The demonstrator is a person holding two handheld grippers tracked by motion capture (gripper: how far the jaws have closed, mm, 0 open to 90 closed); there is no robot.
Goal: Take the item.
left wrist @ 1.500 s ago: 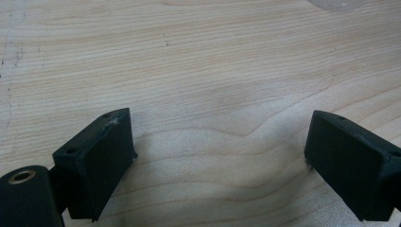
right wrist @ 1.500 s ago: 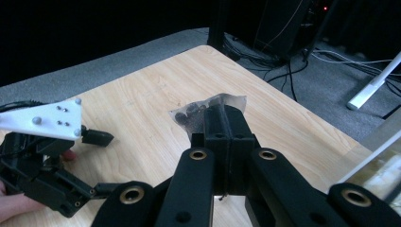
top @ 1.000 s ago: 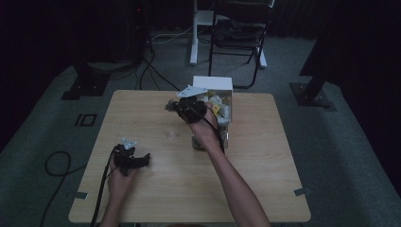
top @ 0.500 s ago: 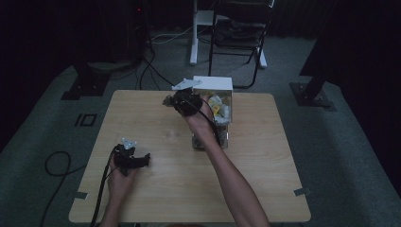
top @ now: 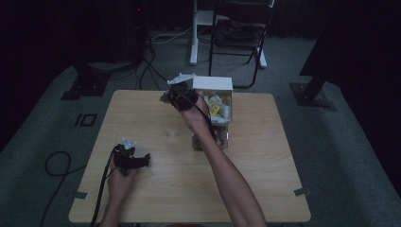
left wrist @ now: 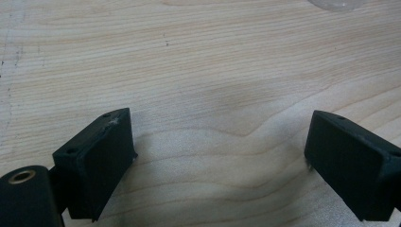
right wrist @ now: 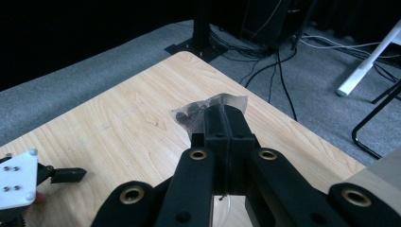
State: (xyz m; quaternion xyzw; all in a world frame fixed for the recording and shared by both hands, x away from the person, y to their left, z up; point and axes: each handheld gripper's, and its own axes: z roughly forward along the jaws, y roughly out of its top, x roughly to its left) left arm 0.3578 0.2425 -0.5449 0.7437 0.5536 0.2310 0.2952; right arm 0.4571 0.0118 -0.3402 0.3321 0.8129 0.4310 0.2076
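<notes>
Pale wood-grain table [left wrist: 198,71], black jaws, a clear bag [right wrist: 208,111] of dark bits, white-topped box [top: 213,83], grey carpet [top: 340,142].

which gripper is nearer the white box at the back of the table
Right. The right gripper is raised beside the white box, jaws shut on a small clear bag. The left gripper sits open near the front edge.

A dim lab or recording studio, not a home. A lone wooden desk [top: 142,113] stands on grey carpet [top: 340,142] with black curtains all round. Black stand bases [top: 312,90] sit on the floor, cables [top: 151,61] run across it, and a folding chair [top: 236,42] stands behind the desk.
</notes>
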